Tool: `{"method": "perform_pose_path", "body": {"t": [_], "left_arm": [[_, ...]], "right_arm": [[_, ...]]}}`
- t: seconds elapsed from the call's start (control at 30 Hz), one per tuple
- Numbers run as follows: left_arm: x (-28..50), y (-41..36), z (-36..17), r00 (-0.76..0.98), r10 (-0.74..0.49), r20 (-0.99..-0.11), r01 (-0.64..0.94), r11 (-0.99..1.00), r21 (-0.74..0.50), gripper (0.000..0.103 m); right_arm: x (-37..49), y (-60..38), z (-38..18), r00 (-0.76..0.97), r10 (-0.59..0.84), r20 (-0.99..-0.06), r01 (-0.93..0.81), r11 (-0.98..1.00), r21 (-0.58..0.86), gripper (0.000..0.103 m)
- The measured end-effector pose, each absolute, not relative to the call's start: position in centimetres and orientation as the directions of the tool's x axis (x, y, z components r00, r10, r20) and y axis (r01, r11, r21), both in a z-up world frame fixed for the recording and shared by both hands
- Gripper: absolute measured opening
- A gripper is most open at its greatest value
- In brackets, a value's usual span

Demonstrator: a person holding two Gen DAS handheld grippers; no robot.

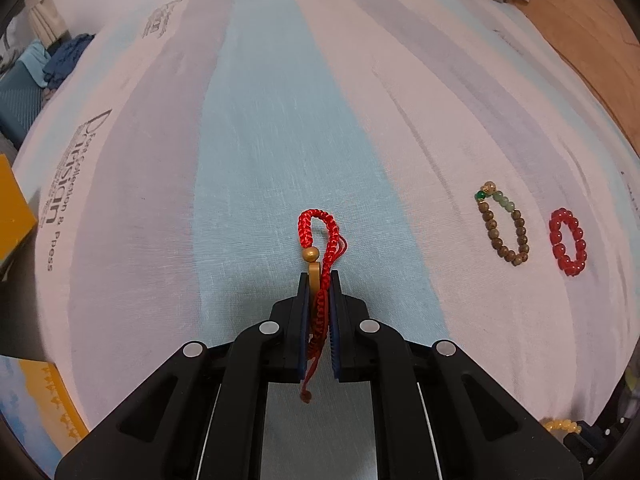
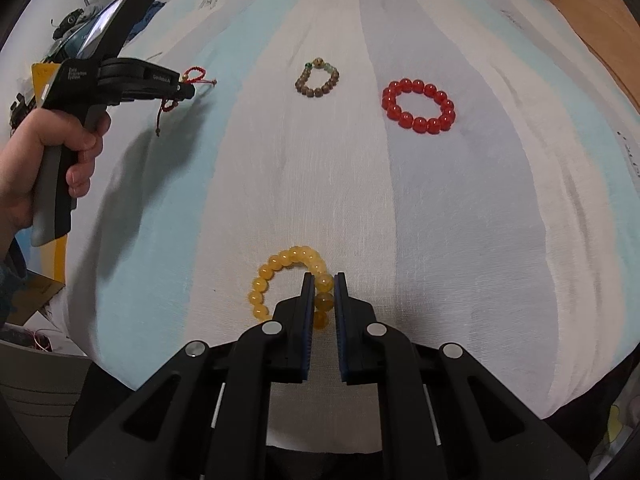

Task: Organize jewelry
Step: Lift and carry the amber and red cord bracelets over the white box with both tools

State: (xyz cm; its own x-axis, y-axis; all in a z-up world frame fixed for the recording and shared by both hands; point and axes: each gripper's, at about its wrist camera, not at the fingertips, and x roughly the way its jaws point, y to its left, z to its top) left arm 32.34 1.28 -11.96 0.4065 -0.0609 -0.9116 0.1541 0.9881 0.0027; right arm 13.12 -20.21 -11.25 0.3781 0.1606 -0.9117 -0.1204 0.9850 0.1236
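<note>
My left gripper (image 1: 320, 276) is shut on a red braided cord bracelet (image 1: 320, 236) with a gold bead, held above the striped cloth; it also shows in the right wrist view (image 2: 188, 90). My right gripper (image 2: 323, 278) is shut on a yellow bead bracelet (image 2: 280, 264) that lies on the cloth. A brown bead bracelet (image 2: 318, 80) with green beads and a red bead bracelet (image 2: 418, 106) lie flat farther back; both also show in the left wrist view, brown (image 1: 504, 224) and red (image 1: 568, 242).
The striped cloth (image 2: 460, 220) covers a rounded surface. Yellow boxes (image 1: 12, 208) stand at its left edge. A wooden floor (image 1: 592, 40) lies beyond at the right. A hand (image 2: 48, 160) holds the left gripper.
</note>
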Motion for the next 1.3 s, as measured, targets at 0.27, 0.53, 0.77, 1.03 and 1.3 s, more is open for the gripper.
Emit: {"method": "perform_pose_path", "body": {"t": [0.27,0.53,0.77,1.03,1.3], "left_arm": [[31.7,1.5,-10.4,0.422,-0.056,-0.905,0.146,0.989,0.007,0.007],[29.8,2.0,-7.7,0.444,-0.051,-0.895,0.136,0.991,0.011,0.007],[27.2,3.2,-5.1,0.465,-0.049,-0.884,0.122,0.992,0.010,0.007],[23.7,6.5,-2.3,0.489,-0.036,-0.871,0.086,0.996,0.007,0.007],[20.3,10.9,0.2,0.518,0.000,-0.855,0.023,1.000,0.013,0.007]], "right_arm": [[12.9,-20.2,-9.7,0.402,0.177,-0.898,-0.117,0.983,0.142,0.009],[13.0,-20.2,-7.3,0.448,0.176,-0.876,-0.110,0.984,0.142,0.009],[13.4,-19.3,-5.1,0.485,0.177,-0.856,-0.121,0.983,0.135,0.009],[14.2,-16.9,-2.0,0.526,0.189,-0.829,-0.148,0.980,0.130,0.009],[14.5,-12.9,0.9,0.550,0.221,-0.806,-0.195,0.972,0.133,0.009]]}}
